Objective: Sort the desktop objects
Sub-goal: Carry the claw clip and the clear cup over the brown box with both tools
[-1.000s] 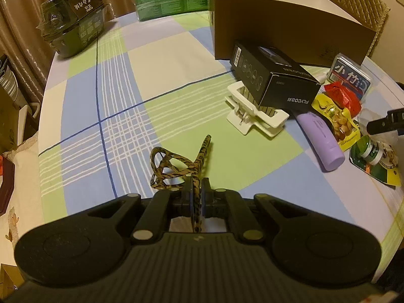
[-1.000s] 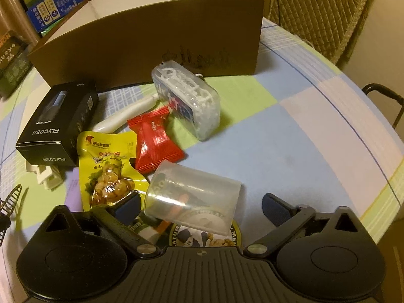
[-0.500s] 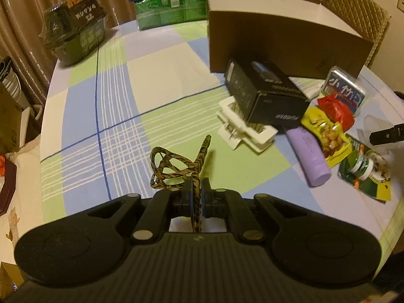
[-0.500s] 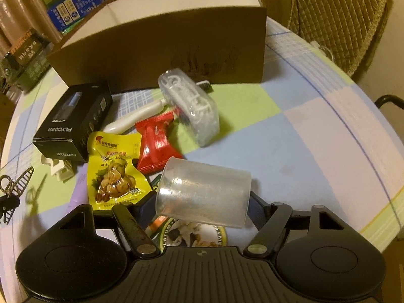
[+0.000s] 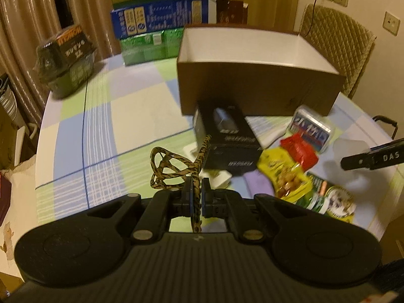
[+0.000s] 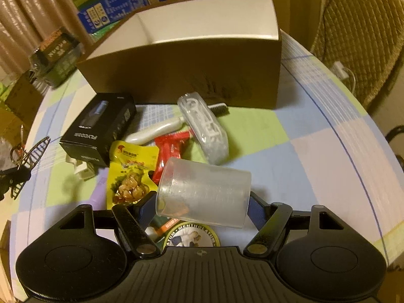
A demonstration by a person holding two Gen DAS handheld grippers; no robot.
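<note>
grippers both loaded here. our left gripper [image 5: 197,197] is clamped tight on a leopard-print hair clip [image 5: 174,168], holding it up above the checkered surface [image 5: 101,126] just in front of the black flyco box [image 5: 227,136]. our right gripper [image 6: 200,205] is squeezing a clear plastic cup [image 6: 204,192] lying sideways between its fingers, lifted over the snack packets [image 6: 131,174] and the mentholatum tin [image 6: 192,234]. the brown cardboard box [image 6: 202,70] sits open behind the pile.
</note>
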